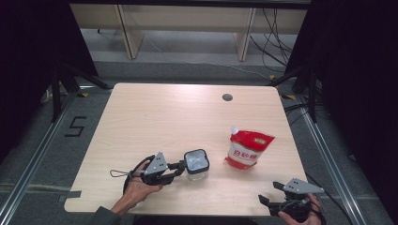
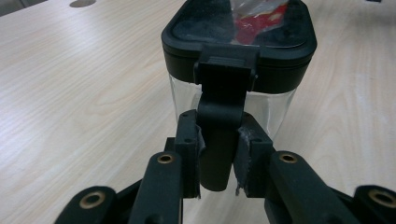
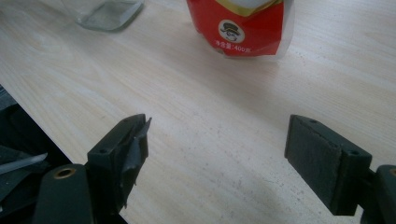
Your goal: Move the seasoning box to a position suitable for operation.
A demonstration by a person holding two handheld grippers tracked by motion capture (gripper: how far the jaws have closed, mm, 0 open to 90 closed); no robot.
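Note:
A clear square container (image 1: pixel 197 164) with a black lid (image 2: pixel 238 46) stands on the table's near middle. A black latch (image 2: pixel 223 116) hangs down from the lid's near side. My left gripper (image 1: pixel 180 166) reaches in from the left, and its two pads are shut on that latch (image 2: pixel 219 140). A red and white pouch (image 1: pixel 248 149) stands upright to the right of the container (image 3: pixel 243 28). My right gripper (image 1: pixel 271 193) hovers at the table's front right edge, jaws wide open with nothing between them (image 3: pixel 217 149).
The light wooden table (image 1: pixel 164 117) has a round cable hole (image 1: pixel 227 97) near its far edge. Its front edge runs just under my right gripper. Dark drapes flank both sides, and cables (image 1: pixel 277 42) lie on the floor beyond.

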